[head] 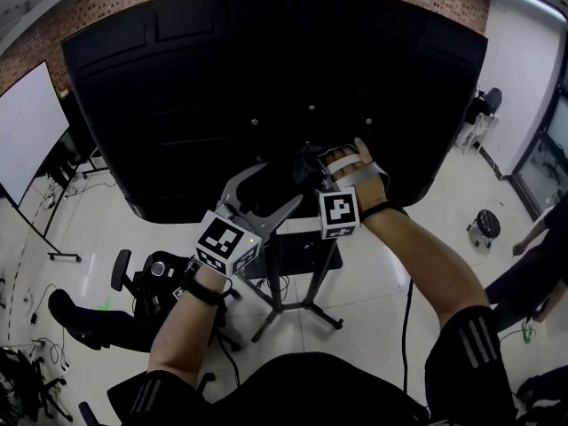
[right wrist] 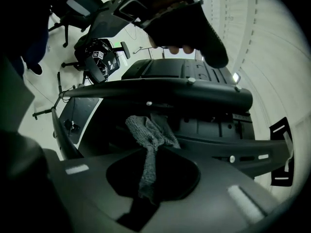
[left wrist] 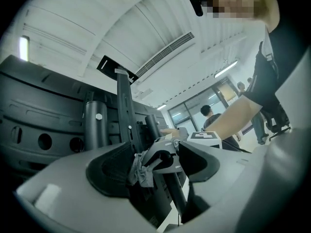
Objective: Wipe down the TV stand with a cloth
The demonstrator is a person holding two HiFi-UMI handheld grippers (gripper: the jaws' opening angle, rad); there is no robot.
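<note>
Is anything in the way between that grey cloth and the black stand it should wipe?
Nothing visible. The cloth, pinched by the right gripper, sits just below the stand's black bar with no object between them.

left tool (head: 272, 190) jaws apart | right tool (right wrist: 151, 177) jaws clamped on cloth (right wrist: 148, 136) | both arms extended forward

The left gripper (left wrist: 153, 165) shows its broad grey jaws standing apart. In the gap beyond them, the right gripper (left wrist: 148, 163) pinches a crumpled grey cloth (left wrist: 138, 173) against, or perhaps just beside, a dark slanting post (left wrist: 171, 191) of the TV stand (left wrist: 125, 110). A marker cube (left wrist: 204, 136) (part of that right gripper) sits behind, and a bare forearm (left wrist: 235, 116) runs up to the right. At left stands the black TV back (left wrist: 34, 125), with round holes in it.
</note>
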